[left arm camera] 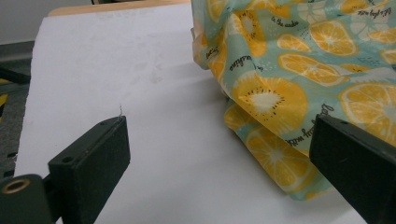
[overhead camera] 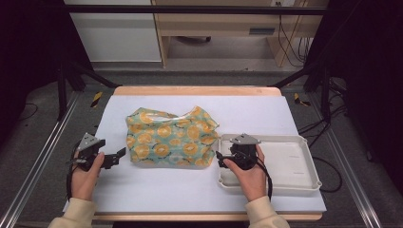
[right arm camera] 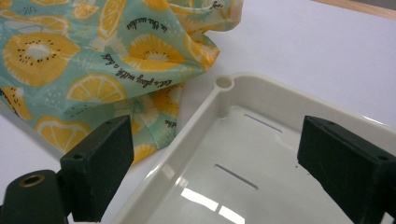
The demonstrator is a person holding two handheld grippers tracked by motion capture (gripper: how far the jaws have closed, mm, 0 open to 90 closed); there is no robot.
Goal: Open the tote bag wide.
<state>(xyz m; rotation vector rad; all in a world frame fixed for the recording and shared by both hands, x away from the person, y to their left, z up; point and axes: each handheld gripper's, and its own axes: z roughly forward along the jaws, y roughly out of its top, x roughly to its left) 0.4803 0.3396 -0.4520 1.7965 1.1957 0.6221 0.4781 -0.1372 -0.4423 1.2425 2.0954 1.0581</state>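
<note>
Partly cut off in both gripper views, the fruit-print cloth (overhead camera: 171,137) lies crumpled mid-tabletop (overhead camera: 190,190) between the left gripper (overhead camera: 119,154) and right gripper (overhead camera: 219,157), both with open, empty jaws, beside the white tray (overhead camera: 294,164).

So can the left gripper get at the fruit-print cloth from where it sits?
Probably yes. The left gripper is open and points at the cloth close by, with bare white table cover between them and nothing in the way.
</note>
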